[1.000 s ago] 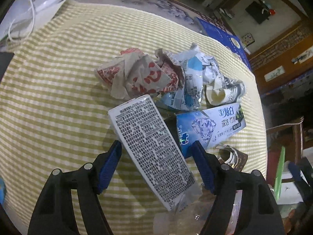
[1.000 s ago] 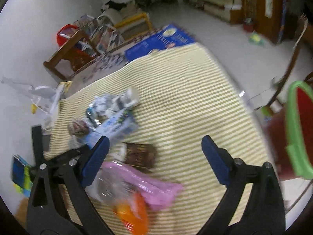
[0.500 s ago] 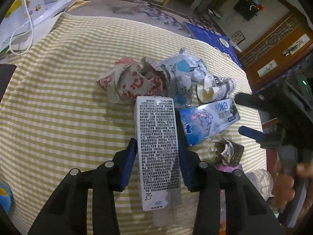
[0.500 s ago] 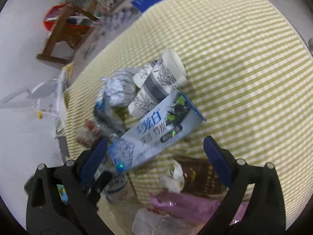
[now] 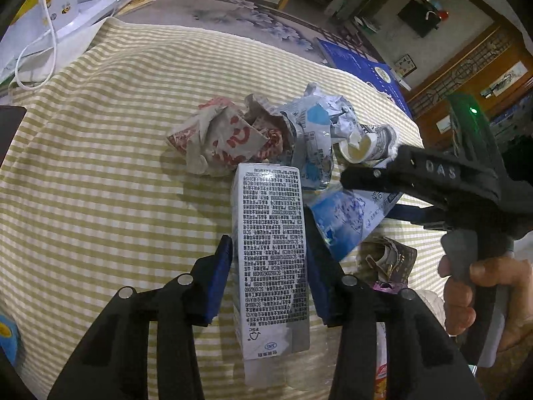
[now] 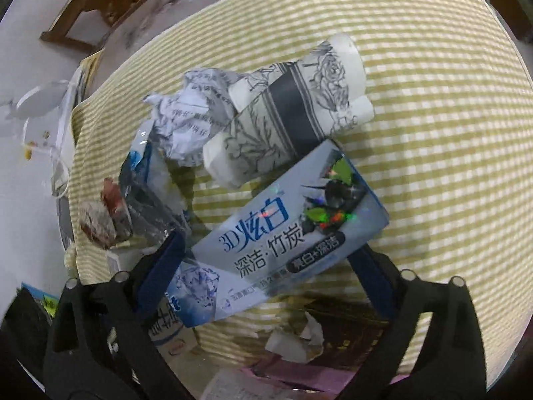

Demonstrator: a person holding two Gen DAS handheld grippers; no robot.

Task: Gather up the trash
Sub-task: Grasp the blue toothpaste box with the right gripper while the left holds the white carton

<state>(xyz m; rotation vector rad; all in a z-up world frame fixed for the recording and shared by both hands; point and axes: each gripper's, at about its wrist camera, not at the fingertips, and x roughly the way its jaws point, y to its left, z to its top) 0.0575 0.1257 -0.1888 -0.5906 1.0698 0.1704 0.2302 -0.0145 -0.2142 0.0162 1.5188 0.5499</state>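
Note:
My left gripper (image 5: 268,268) is shut on a white carton with black print (image 5: 269,240), holding it by its long sides over the striped tablecloth (image 5: 100,166). My right gripper (image 6: 269,263) is open, its jaws on either side of a blue toothpaste box (image 6: 283,236), which also shows in the left wrist view (image 5: 353,213). Beyond lie a crumpled red-and-brown paper bag (image 5: 226,140), crumpled blue-white wrappers (image 5: 313,123) and paper cups with grey flower print (image 6: 289,110). The right gripper also shows in the left wrist view (image 5: 376,193).
A brown crumpled wrapper (image 6: 336,320) and pink plastic (image 6: 299,370) lie near the front edge. White bags and papers (image 5: 50,10) sit at the table's far left corner. A blue box (image 5: 363,66) lies past the far right edge.
My left gripper closed on the carton and turned it straight. My right gripper swung from the room toward the table and came down around the toothpaste box.

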